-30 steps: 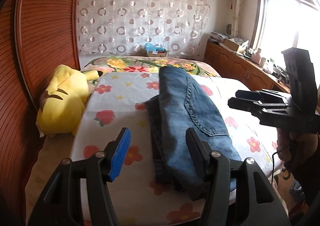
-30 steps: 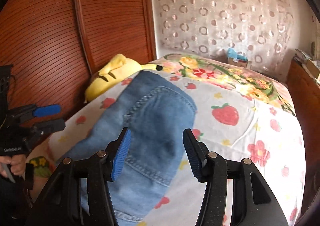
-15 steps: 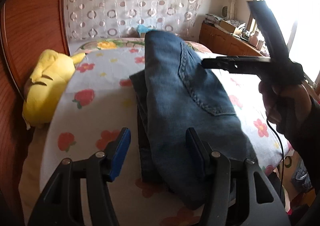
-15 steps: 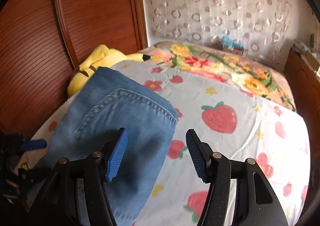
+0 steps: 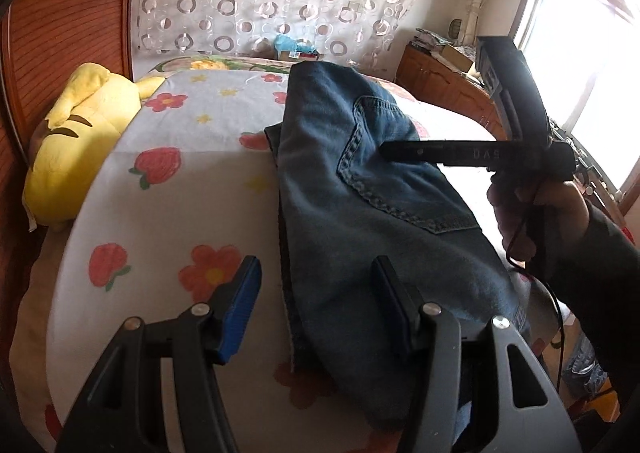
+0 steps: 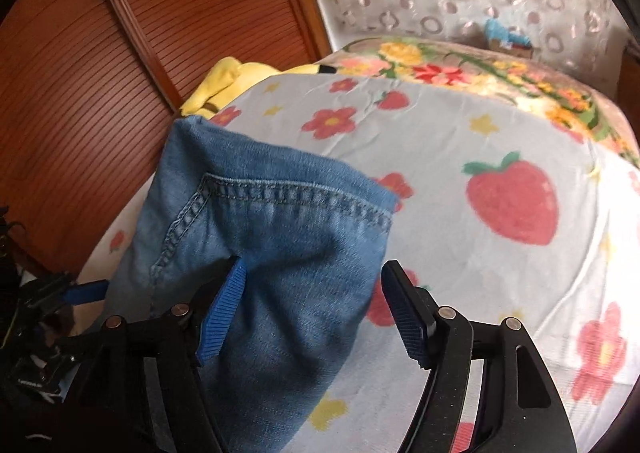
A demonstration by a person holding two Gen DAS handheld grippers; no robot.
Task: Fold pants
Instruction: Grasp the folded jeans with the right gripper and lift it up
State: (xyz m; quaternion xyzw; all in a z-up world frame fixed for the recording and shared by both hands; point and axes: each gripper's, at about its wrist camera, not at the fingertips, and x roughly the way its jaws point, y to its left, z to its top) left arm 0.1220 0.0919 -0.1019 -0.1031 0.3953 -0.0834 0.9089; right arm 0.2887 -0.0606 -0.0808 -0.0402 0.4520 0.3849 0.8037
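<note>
Bedroom light fell on a bed [image 5: 168, 189] with a flowered sheet, where the jeans [image 5: 360, 213] lay folded lengthwise near its near edge, a yellow plush [image 5: 80, 141] off to the left. The left gripper [image 5: 316, 309] hung with jaws apart over the jeans' left edge, gripping nothing. The right gripper [image 6: 312, 313] was opening above the denim, its pads not pressing on it. Likely risks: a pinch catching only the top layer, so the fold skews, or a tug sliding the stack off the near edge.
</note>
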